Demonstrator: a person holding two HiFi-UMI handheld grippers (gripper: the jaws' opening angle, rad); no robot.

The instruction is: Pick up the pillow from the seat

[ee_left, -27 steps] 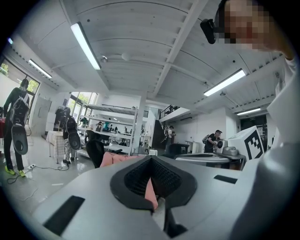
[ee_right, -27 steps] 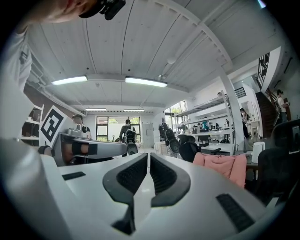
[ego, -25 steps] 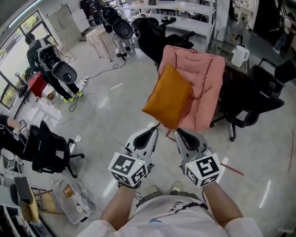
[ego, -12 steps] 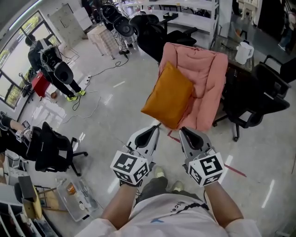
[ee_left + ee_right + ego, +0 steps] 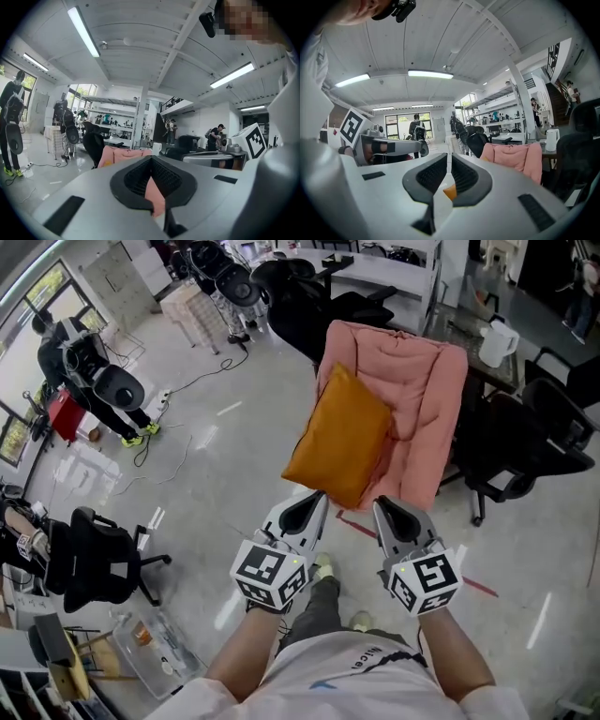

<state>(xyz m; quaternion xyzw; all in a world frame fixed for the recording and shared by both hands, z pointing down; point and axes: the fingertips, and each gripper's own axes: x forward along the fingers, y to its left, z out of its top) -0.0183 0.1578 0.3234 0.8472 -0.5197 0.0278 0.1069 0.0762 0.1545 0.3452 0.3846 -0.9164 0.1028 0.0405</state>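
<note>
An orange pillow [image 5: 339, 442] leans on the seat of a pink padded chair [image 5: 427, 381] in the head view. My left gripper [image 5: 317, 499] and right gripper [image 5: 381, 503] are held side by side just short of the pillow's lower corner, both shut and empty. Neither touches the pillow. In the left gripper view the left gripper [image 5: 151, 161] points toward the pink chair [image 5: 123, 154]. Beyond the shut jaws of the right gripper [image 5: 449, 159] in the right gripper view shows a bit of the orange pillow [image 5: 450, 191], with the pink chair [image 5: 511, 157] to the right.
Black office chairs [image 5: 525, 437] stand right of the pink chair and another [image 5: 94, 559] at the left. A white kettle [image 5: 494, 343] sits on a desk behind. A clear plastic box [image 5: 155, 652] lies on the floor at lower left. Red tape [image 5: 469, 585] marks the floor.
The person has stepped forward, so the pink chair and pillow sit a little closer. Both grippers stay shut and side by side.
</note>
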